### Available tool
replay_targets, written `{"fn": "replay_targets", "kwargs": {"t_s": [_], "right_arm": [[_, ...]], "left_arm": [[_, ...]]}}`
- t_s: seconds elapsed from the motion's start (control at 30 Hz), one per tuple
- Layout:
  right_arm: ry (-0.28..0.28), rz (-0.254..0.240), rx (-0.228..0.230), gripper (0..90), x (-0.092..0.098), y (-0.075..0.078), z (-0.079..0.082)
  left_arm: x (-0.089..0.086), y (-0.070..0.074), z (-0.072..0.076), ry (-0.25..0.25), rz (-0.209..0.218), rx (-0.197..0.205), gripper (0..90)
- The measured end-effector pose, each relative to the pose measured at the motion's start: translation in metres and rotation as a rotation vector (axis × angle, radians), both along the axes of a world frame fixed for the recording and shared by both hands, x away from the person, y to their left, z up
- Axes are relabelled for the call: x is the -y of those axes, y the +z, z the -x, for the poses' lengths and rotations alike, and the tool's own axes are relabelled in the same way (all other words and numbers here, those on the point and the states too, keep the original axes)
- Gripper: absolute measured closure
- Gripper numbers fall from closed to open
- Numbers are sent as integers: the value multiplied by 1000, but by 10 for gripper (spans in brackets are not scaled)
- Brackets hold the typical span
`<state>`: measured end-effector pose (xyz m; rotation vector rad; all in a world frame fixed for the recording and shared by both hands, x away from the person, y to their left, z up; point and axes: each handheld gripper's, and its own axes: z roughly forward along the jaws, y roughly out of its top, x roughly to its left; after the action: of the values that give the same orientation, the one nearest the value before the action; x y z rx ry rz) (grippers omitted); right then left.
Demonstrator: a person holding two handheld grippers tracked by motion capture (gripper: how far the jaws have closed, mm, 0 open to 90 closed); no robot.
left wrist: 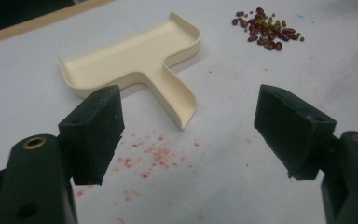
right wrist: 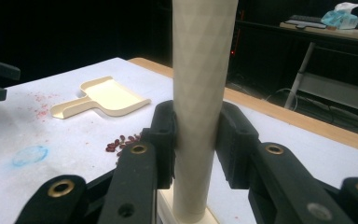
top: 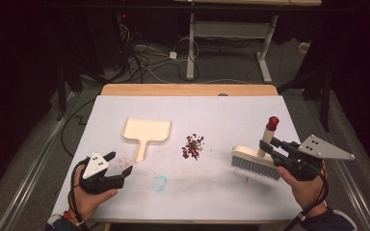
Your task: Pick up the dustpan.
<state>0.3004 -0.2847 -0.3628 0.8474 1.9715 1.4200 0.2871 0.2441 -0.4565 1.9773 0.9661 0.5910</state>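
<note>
A cream dustpan [top: 147, 132] lies flat on the white table, its handle pointing toward the near edge. A small pile of red-brown beans [top: 192, 146] sits to its right. Further right stands a cream brush [top: 254, 162], bristles on the table and its red-capped handle [top: 269, 134] upright. My right gripper [top: 267, 144] is shut on that handle [right wrist: 200, 93], with a pad on each side. My left gripper [top: 120, 162] is held open near the front left, with nothing between its pads. In the left gripper view the dustpan [left wrist: 135, 58] lies just beyond the wide-apart jaws, and the beans [left wrist: 265, 30] are farther off.
Faint red specks [top: 123, 158] mark the table by the left gripper, and a blue smudge [top: 160, 183] lies near the front middle. A wooden strip [top: 188, 89] edges the far side. Beyond it are floor cables and white desk legs [top: 191, 48].
</note>
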Motion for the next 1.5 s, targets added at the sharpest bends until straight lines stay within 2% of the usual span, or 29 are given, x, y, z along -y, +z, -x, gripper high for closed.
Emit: {"fn": "replay_targets", "kwargs": {"t_s": [0.2,0.27,0.3,0.37,0.4,0.43,0.53,0.6,0.63,0.73,0.77,0.8,0.83,0.87,0.93,0.97,1.07,1.17,1.2,1.23,1.3,1.37,1.43,1.47,1.5], "right_arm": [[-16,2,-2,704,3,0,1],[-16,10,9,704,3,1,1],[-16,10,9,704,2,2,1],[-17,8,14,704,0,4,2],[-17,7,13,704,0,4,3],[-13,10,15,705,-1,4,3],[-10,16,12,704,-2,3,3],[-10,15,10,704,-3,3,4],[-13,18,9,704,-3,3,3],[-17,19,12,704,-3,3,2],[-21,19,7,704,-3,2,2],[-22,19,7,704,-3,2,1],[-25,18,9,704,-2,2,2],[-26,16,6,704,-2,2,2],[-29,15,8,704,-2,2,2],[-29,15,8,704,-2,2,2],[-27,16,7,704,-2,2,2],[-31,21,2,704,-2,1,1],[-30,22,5,704,-2,0,1],[-32,21,0,704,-2,0,1],[-33,17,-2,704,-2,-1,1],[-33,21,-5,704,-2,-2,0],[-32,22,-5,704,-2,-3,0],[-33,25,-7,704,-2,-3,0],[-29,26,-6,704,-2,-3,0]], "left_arm": [[2,2,2,13,-27,7,235],[3,3,3,20,-33,1,235],[3,5,4,22,-52,0,235],[3,6,5,33,-59,-2,236],[2,10,5,51,-43,-8,236],[3,12,5,70,-47,-17,238],[4,16,4,78,-39,-36,249],[6,19,-1,112,-69,-65,253],[7,20,-4,130,-79,-82,256],[8,22,-19,161,-50,-165,259],[9,22,-25,166,-55,-192,259],[13,21,-37,157,-52,-232,259],[16,19,-42,148,-51,-250,267],[16,19,-42,148,-51,-250,275],[27,12,-58,140,-59,-293,275],[27,12,-58,140,-59,-293,275],[41,5,-74,132,-107,-320,274],[50,-3,-93,146,-115,-358,277],[55,-9,-104,165,-114,-369,287],[55,-9,-104,165,-114,-369,296],[57,-15,-114,163,-112,-400,334],[58,-20,-122,178,-143,-416,356],[55,-23,-127,175,-119,-426,350],[54,-23,-128,181,-118,-421,423],[53,-23,-128,185,-116,-417,445]]}}
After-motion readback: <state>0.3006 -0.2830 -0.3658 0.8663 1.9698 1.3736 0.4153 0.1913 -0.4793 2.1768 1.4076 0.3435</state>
